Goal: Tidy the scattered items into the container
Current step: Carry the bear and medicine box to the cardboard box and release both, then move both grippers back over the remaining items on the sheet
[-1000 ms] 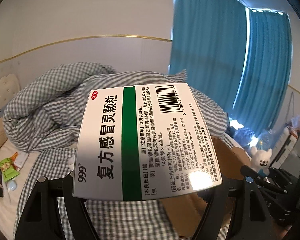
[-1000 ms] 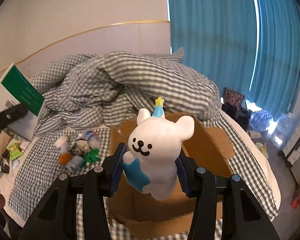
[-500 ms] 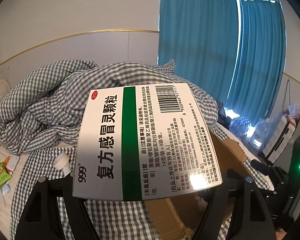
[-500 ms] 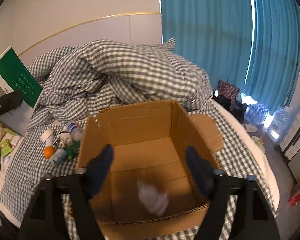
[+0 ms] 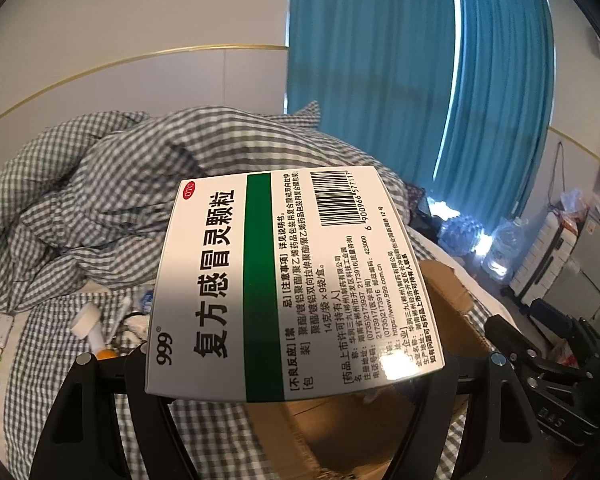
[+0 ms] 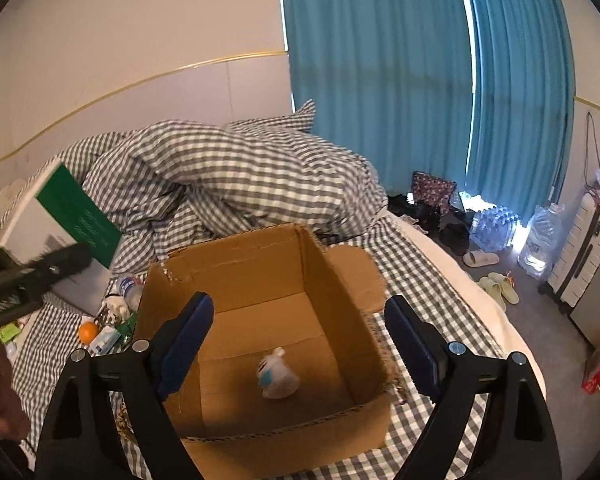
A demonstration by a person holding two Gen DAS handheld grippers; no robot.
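Right now the left gripper (image 5: 292, 364) is clamped on a white medicine box (image 5: 288, 280) with a green stripe and a barcode; the box sits between the two black fingers, held by its sides, its printed face turned up toward the camera and filling the middle of the left wrist view. From the right wrist view the same box shows at the far left, held in the air over the checked bed cover (image 6: 416, 280), beside the cardboard box (image 6: 340, 288) rather than over its opening. Below it, a small heap of loose things lies on the bed against the carton's left wall: an orange (image 6: 87, 332), a plastic bottle (image 6: 129, 289) and some small packets. Further right, the carton stands open with its flaps out, and a white toy bear (image 6: 277, 374) lies on its floor, near the front wall. The right gripper (image 6: 300, 344) hangs above the carton with its blue pads (image 6: 188, 340) wide apart; its jaws have just been opening, nothing is between them, and the toy lies well below them. A crumpled checked duvet (image 6: 240, 176) is piled behind the carton.
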